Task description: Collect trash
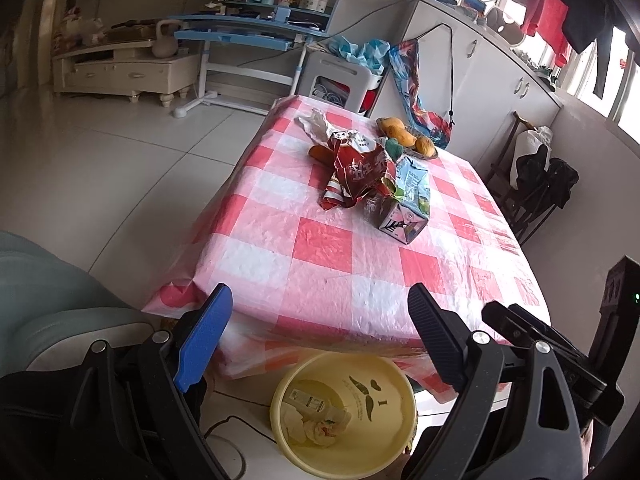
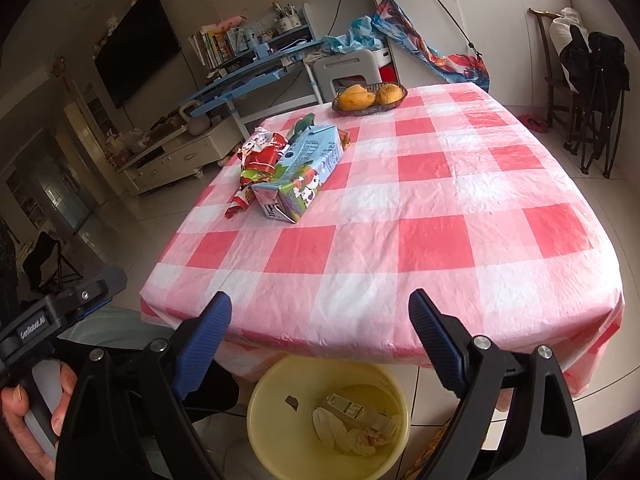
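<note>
The left tool (image 1: 320,320), with one blue ribbed pad and one black ribbed pad, stands wide open with nothing between its fingers; it hangs over the near edge of the desk (image 1: 320,264). The right tool (image 2: 320,320), both pads blue and ribbed, is likewise spread wide and empty above the same near edge. A hand (image 2: 28,408) grips the left tool's handle at the lower left of the right wrist view.

Directly below both tools, on the floor against the near edge, sits a round pale yellow plastic bin (image 1: 280,404) holding a small flattened carton and crumpled whitish paper.

The desk wears a thin, crinkled plastic cloth in red and white checks. Toward its far left part lies a rectangular blue and green milk carton (image 2: 304,172) of glossy printed card, on its side, its long axis running from the near edge toward the far edge, flat base facing the tools. Touching it on its left is a crumpled red foil snack wrapper (image 1: 360,172), shiny and creased. Beyond them lie a crumpled white plastic bag (image 1: 316,124) and, near the far edge, a shallow woven basket (image 2: 396,100) of yellow mangoes (image 2: 356,98).
</note>
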### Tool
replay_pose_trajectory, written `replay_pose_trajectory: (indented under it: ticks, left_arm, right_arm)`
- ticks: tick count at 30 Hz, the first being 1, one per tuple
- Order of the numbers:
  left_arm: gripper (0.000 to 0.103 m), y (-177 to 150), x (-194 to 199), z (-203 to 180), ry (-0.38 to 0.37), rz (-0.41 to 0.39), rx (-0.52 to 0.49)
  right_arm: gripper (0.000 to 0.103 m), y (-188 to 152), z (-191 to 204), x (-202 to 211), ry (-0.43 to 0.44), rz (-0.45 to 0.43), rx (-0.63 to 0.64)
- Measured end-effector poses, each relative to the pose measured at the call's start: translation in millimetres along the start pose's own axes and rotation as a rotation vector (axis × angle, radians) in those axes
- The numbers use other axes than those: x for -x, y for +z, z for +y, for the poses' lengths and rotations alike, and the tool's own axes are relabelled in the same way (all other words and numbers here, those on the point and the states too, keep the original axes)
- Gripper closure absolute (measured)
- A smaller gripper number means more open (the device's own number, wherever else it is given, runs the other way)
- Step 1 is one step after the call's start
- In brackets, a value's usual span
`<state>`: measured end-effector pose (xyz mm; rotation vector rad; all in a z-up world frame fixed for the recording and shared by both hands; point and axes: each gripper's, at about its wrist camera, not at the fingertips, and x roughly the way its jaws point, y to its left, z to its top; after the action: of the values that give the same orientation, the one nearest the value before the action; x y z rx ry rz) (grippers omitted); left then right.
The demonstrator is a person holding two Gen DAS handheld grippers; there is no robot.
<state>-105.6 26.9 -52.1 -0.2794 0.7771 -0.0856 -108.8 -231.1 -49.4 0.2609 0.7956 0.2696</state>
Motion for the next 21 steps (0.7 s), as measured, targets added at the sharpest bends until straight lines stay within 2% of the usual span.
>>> replay_pose_trajectory:
  ticks: [9, 14, 18, 21]
  left_arm:
    - [0.017, 0, -1, 6, -0.017, 0.003, 0.044]
    - [0.017, 3, -2, 5, -0.028, 0.007, 0.042]
    - [0.017, 14, -3, 12, 0.000, 0.006, 0.062]
    - [0.017, 27, -10, 21, 0.020, 0.020, 0.116]
  right_arm:
    - [0.016, 41, 36, -68, -0.006, 0.031, 0.044]
    - [0.016, 57, 59, -106, -0.117, 0.049, 0.141]
    - [0.016, 67, 49, -125, -0.145, 0.067, 0.149]
    - [0.026, 76, 31, -125, -0.130, 0.075, 0.146]
